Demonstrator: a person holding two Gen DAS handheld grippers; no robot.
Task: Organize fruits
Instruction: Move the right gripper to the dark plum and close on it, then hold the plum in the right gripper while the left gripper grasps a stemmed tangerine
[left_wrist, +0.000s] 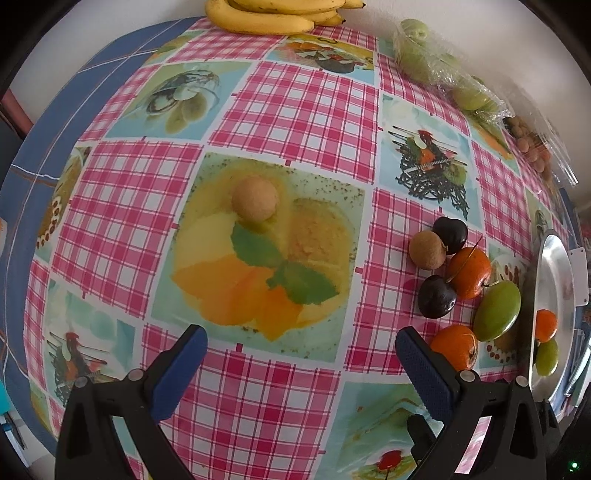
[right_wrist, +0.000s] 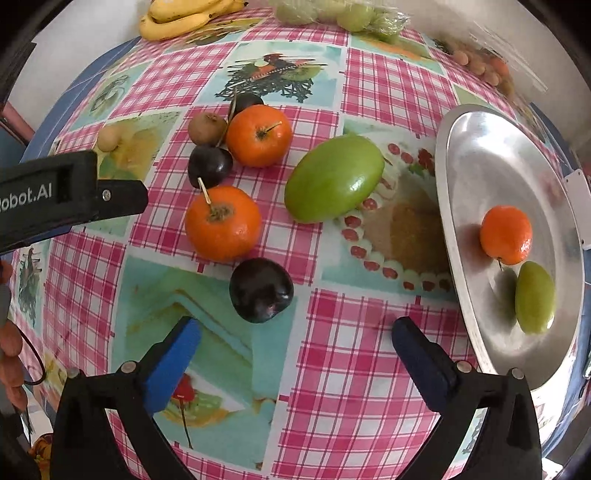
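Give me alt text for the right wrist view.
The right gripper hangs open and empty just short of a dark plum on a pink checked tablecloth. Beyond lie two oranges, a green fruit and more plums; a metal plate at right holds an orange and a green fruit.
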